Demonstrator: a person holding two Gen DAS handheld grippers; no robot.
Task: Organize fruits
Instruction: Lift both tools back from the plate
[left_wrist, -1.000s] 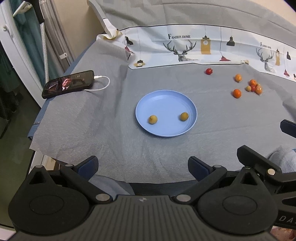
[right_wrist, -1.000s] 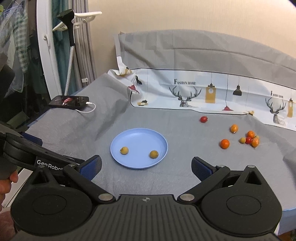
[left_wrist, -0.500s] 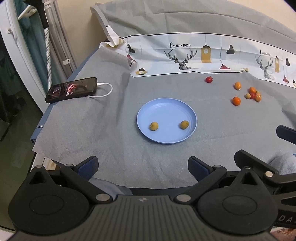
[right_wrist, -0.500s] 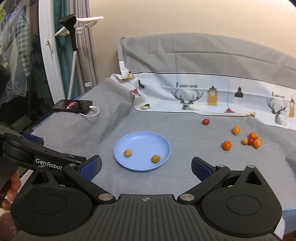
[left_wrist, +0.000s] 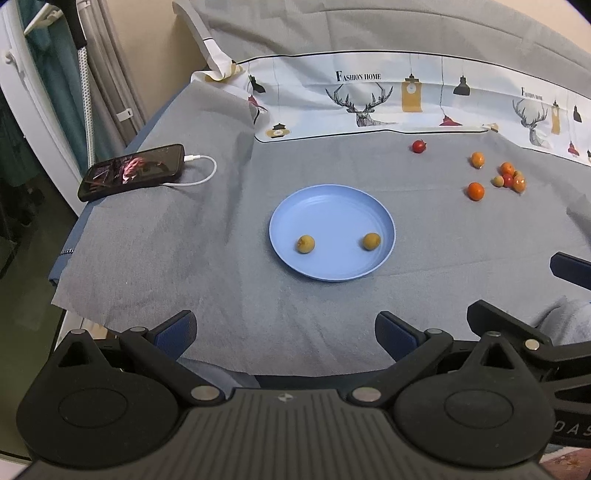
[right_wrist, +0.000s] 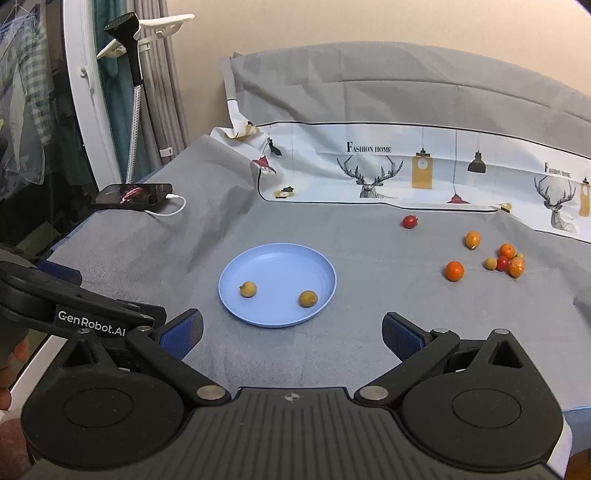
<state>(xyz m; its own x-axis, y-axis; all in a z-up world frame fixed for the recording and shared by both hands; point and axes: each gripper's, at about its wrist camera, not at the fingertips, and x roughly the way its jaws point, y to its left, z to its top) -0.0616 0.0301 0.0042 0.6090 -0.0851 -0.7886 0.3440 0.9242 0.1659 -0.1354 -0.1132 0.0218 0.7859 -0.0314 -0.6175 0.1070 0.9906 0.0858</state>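
Observation:
A blue plate (left_wrist: 332, 206) (right_wrist: 277, 258) sits mid-table on the grey cloth and holds two small yellow-brown fruits (left_wrist: 306, 244) (left_wrist: 371, 240). They also show in the right wrist view (right_wrist: 248, 288) (right_wrist: 308, 298). Loose fruits lie at the right: a red one (left_wrist: 419, 146) (right_wrist: 409, 221), an orange one (left_wrist: 475, 191) (right_wrist: 454, 271), another orange one (left_wrist: 477, 159) (right_wrist: 472, 239) and a small cluster (left_wrist: 511, 179) (right_wrist: 508, 260). My left gripper (left_wrist: 284, 334) and right gripper (right_wrist: 291, 334) are both open and empty, at the near table edge, short of the plate.
A black phone (left_wrist: 133, 171) (right_wrist: 133, 194) with a white charging cable lies at the table's left edge. A printed white cloth (left_wrist: 406, 99) lines the back. A garment steamer (right_wrist: 129, 33) and curtains stand at the left, off the table.
Both grippers have drawn back and tilted up slightly, so the plate and fruits appear lower and farther. Nothing on the table moved; both grippers stay open.

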